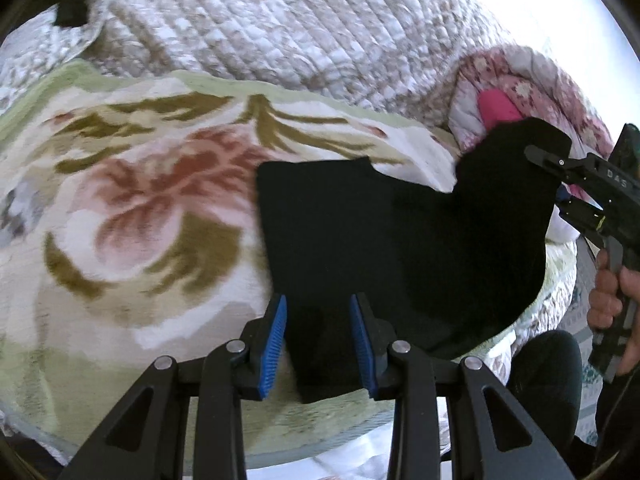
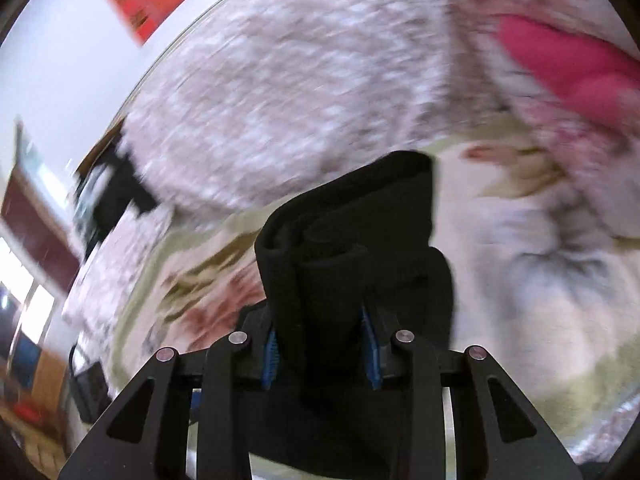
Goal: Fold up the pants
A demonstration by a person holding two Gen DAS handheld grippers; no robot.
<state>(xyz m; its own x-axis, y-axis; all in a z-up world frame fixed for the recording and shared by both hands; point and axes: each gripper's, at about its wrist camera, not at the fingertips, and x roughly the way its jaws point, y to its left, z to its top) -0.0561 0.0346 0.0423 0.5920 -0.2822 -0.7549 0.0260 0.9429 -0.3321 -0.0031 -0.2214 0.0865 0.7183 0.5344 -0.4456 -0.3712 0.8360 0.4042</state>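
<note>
Both grippers are seen closed on the black pants [image 1: 400, 232], which are lifted partly off the floral blanket [image 1: 132, 208] taken here as the landmark. Between the blue pads [image 1: 276, 344] of the left gripper [image 1: 322, 344], a dark strip of the pants is pinched, with the jaws held part-way apart by the thickness of the cloth. From that grip the garment is spread upward and to the right, above the near right part of the floral blanket, and its far upper corner is taken by the right gripper [image 1: 560, 188], which is held in a person's hand [image 1: 616, 304] at the right edge of the left wrist view. In the right wrist view a bunched, rolled fold of the pants [image 2: 352, 248] is clamped between the pads of the right gripper [image 2: 322, 356], the jaws likewise kept narrow by the fabric; much of this view is blurred. Beyond the floral blanket a quilted bedspread [image 1: 300, 20] is laid, and to the blanket's far right a patterned pink quilt [image 1: 536, 84] is bundled, with a bright pink piece [image 1: 496, 112] tucked in its folds. No containers can be made out in either view.
</note>
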